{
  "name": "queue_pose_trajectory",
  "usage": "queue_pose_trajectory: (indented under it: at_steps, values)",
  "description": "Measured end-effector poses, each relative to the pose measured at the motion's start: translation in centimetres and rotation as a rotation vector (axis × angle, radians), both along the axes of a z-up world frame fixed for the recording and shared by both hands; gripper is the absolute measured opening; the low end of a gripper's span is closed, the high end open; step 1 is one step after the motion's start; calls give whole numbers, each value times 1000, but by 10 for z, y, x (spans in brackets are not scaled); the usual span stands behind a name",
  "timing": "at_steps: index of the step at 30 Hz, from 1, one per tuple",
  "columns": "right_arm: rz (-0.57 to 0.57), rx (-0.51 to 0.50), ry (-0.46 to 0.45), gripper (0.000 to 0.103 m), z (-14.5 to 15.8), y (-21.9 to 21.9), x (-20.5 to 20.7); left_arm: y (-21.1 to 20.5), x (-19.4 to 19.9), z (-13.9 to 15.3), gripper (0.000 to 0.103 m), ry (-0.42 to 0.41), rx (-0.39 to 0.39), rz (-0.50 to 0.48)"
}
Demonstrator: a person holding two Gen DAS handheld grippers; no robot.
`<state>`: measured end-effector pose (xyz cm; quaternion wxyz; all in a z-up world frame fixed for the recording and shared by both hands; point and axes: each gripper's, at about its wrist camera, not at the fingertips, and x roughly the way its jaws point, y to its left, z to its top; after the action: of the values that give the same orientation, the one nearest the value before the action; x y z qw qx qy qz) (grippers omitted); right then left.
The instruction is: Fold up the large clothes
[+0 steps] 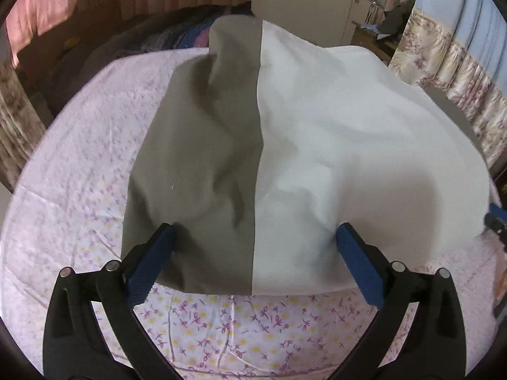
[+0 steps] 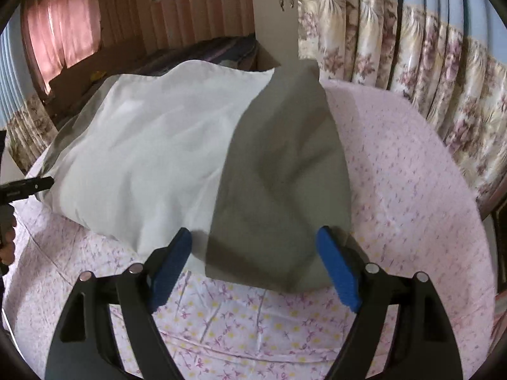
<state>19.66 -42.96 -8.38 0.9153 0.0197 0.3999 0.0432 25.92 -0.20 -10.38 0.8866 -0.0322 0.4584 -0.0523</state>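
A large cloth, half grey and half white [image 1: 285, 145], lies rumpled and puffed up on the bed. It also shows in the right wrist view [image 2: 177, 158]. My left gripper [image 1: 256, 234] is open, its blue pads [image 1: 152, 262] spread over the cloth's near edge, straddling the grey-white seam. My right gripper [image 2: 255, 237] is open, its blue pads [image 2: 337, 269] either side of the cloth's near grey corner. Neither holds the cloth. The left gripper's tip [image 2: 25, 186] shows at the left edge of the right wrist view.
The bed is covered by a pink flowered sheet [image 1: 79, 164], also seen in the right wrist view [image 2: 412, 190]. Flowered curtains [image 2: 412, 63] hang close on the right. A dark pile of bedding [image 1: 152, 34] lies at the far end. A cupboard [image 1: 317, 3] stands behind.
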Motion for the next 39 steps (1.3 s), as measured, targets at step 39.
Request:
queue_pose_trajectory:
  at_steps: [39]
  values:
    - [-234,398,-45,101,-10,-78,-4,-143,1,44,100,-58,-22,-186]
